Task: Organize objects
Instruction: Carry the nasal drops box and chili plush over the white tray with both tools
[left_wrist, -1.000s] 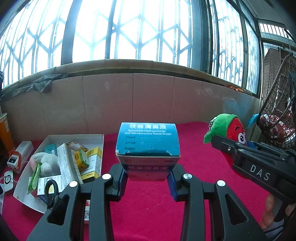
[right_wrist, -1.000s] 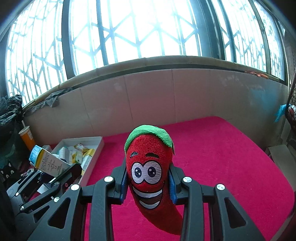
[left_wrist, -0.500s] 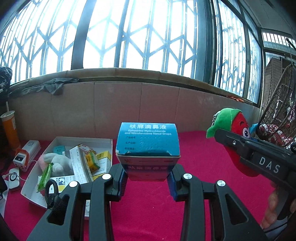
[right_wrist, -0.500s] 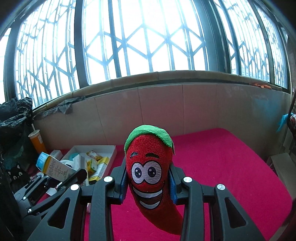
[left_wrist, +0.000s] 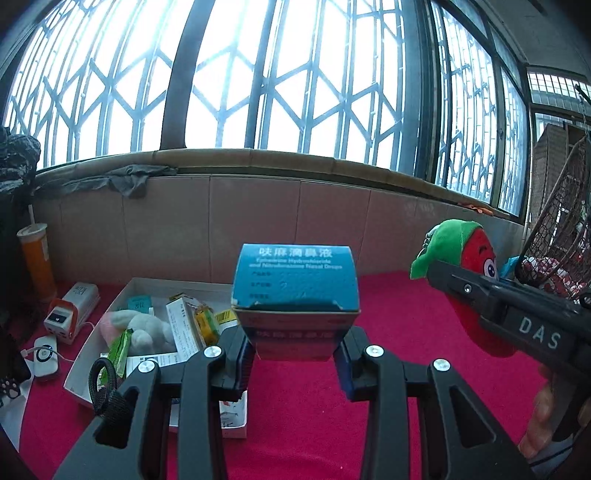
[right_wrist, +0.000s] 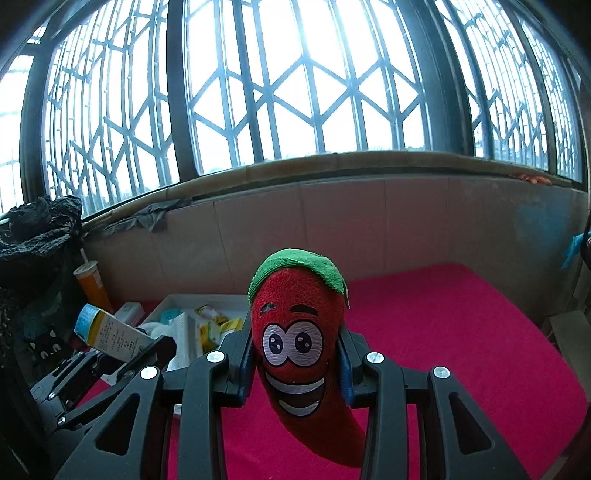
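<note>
A blue-topped medicine box (left_wrist: 295, 288) with printed text is held in the air by my left gripper (left_wrist: 295, 363), shut on its lower part. My right gripper (right_wrist: 296, 363) is shut on a red plush chili (right_wrist: 301, 343) with a green cap and a smiling face. In the left wrist view the same plush chili (left_wrist: 476, 258) and the right gripper's body show at the right, level with the box. In the right wrist view the medicine box (right_wrist: 110, 334) appears at the left, over the left gripper's frame.
A white tray (left_wrist: 147, 286) with small boxes, packets and a white plush lies at left on the red cloth (left_wrist: 406, 332). An orange cup (left_wrist: 37, 258) and white devices sit beside it. A wire basket (left_wrist: 554, 240) hangs at right. A tiled wall and barred windows stand behind.
Both grippers have risen with their objects still held; the tray and the red cloth sit lower in both views and more window shows.
</note>
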